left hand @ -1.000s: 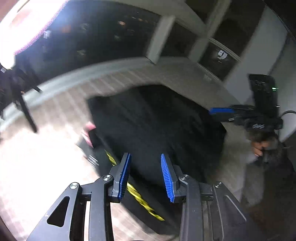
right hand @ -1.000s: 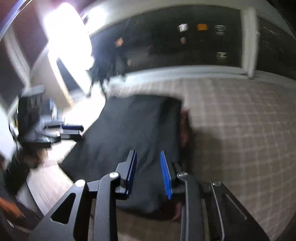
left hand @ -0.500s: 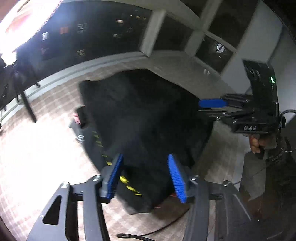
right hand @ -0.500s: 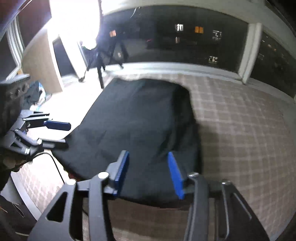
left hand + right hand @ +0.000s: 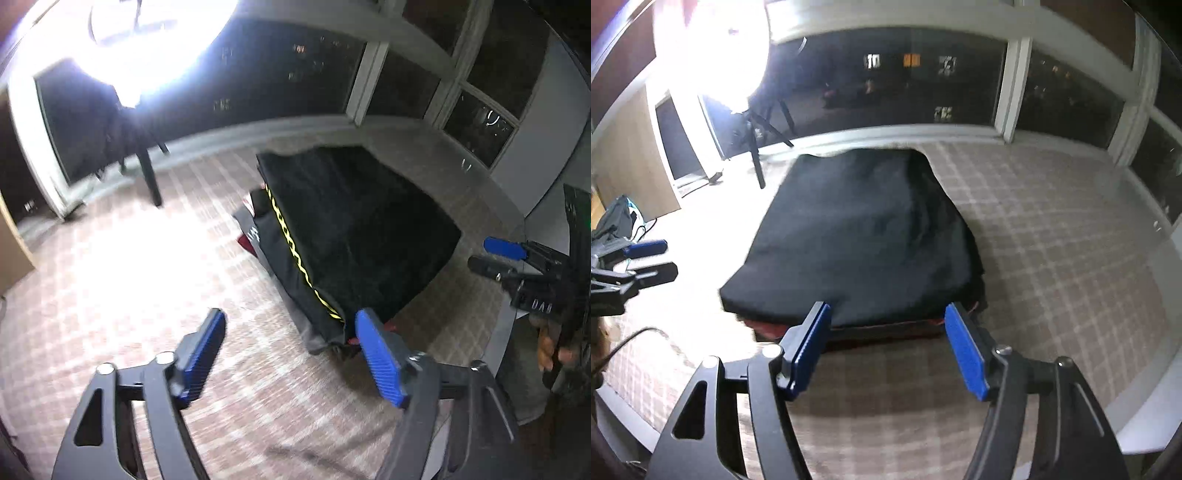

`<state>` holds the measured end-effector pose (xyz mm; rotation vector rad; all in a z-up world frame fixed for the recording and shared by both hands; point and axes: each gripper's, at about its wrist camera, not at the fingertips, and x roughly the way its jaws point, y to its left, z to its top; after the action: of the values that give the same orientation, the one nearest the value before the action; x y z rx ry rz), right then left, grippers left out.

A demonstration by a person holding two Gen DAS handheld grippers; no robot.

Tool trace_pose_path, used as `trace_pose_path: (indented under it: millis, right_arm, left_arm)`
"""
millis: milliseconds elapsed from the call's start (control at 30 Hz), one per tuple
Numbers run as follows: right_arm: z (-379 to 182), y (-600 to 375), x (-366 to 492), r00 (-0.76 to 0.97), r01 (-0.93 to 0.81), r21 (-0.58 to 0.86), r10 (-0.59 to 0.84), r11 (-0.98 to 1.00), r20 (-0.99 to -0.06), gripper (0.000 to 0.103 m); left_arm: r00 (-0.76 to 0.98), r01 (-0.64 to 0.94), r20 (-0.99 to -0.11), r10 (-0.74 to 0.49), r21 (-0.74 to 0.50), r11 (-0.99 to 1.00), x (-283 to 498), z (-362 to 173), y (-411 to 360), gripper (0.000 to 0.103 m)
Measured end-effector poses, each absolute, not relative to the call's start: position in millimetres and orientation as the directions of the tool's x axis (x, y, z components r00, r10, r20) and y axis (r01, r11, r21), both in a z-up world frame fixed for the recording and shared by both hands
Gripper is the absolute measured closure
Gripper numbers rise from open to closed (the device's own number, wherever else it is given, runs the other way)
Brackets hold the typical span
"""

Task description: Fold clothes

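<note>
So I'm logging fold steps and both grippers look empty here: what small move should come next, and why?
Probably ease the right gripper forward and down to the near edge of the black garment. Both it and the left gripper are open and hold nothing. The garment lies as a flat folded slab on the checked cloth, and red fabric peeks out beneath that edge, so it may need tidying.

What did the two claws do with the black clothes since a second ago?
Both claws opened wide and pulled back. The left claw and right claw were narrow over the black garment a second ago; now their jaws stand far apart, holding nothing. The garment stayed folded flat on the checked cloth, on top of other clothes.
</note>
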<state>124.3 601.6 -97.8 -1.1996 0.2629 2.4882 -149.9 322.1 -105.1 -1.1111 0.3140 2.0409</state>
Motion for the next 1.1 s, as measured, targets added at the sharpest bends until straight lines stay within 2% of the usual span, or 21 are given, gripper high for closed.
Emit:
trace_pose_path:
  millis: [100,467,900,1100]
  right_arm:
    - [-78,576,133,-0.598,-0.424,0.003,0.278,-0.906,-0.752,0.033]
    - [-38,492,168,-0.639,-0.488,-0.028,0.379,-0.872,-0.67,0.032]
    - [-33,408,179,-0.609,-0.505,-0.062,0.407,-0.861,-0.681,0.031]
    - [-30,386,185,-0.6,-0.514,-0.088,0.431,-0.853,-0.674,0.031]
  left_arm:
    - [-0.345,-0.735,-0.78,0.522,-0.121,-0.668,-136,-86,306,0.026]
    - [-0.334,-0.76,-0.753,0.567,-0.141,-0.635,-99,-62,262,0.025]
    - [-0.254,-0.763,-0.75,0.61,-0.232,-0.603,-83,-65,195,0.025]
    - [-0.245,-0.785,-0.733,0.634,-0.234,-0.574,-72,-57,181,0.024]
